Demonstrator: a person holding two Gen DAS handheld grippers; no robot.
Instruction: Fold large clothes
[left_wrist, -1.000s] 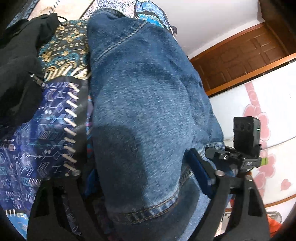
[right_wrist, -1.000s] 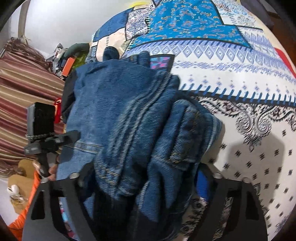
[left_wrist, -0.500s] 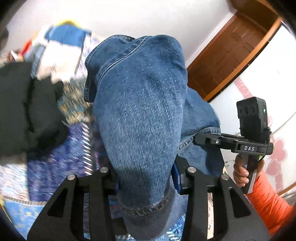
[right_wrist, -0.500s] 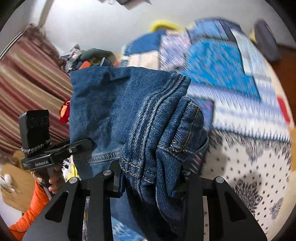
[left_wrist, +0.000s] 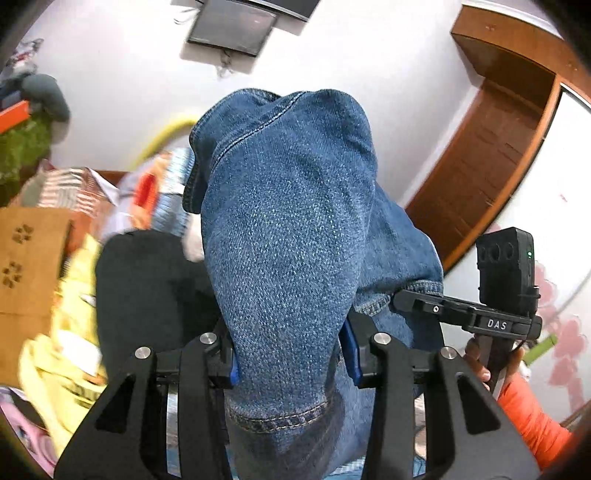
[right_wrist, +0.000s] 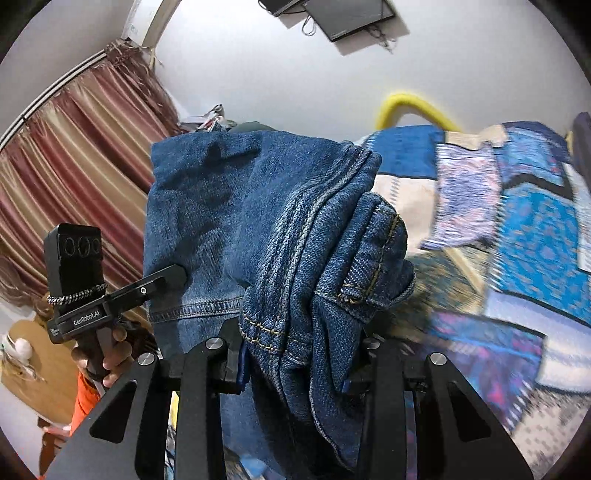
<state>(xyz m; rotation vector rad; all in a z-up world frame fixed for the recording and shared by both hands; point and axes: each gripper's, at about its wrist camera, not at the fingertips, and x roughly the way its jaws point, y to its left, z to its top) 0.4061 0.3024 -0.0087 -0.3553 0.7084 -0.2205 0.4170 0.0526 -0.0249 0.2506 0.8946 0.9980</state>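
A pair of blue jeans (left_wrist: 288, 236) hangs lifted between both grippers, well above the bed. My left gripper (left_wrist: 290, 354) is shut on a bunched, hemmed part of the denim, which bulges up in front of the lens. My right gripper (right_wrist: 299, 354) is shut on a thick wad of the jeans (right_wrist: 314, 266) with yellow stitched seams. The other gripper shows in each view: the right one (left_wrist: 506, 295) at the right edge, the left one (right_wrist: 77, 280) at the left, each in a hand with an orange sleeve.
A patterned blue bedspread (right_wrist: 524, 236) lies below to the right. A black garment (left_wrist: 147, 288) and yellow cloth (left_wrist: 70, 332) lie at lower left. A striped curtain (right_wrist: 74, 166), a wooden door (left_wrist: 491, 158), a wall-mounted screen (left_wrist: 232, 26) and a cardboard box (left_wrist: 26, 258) surround the bed.
Both grippers have closed on the jeans and lifted them off the bed. The views have tilted up, so wall and screen now show above the denim.
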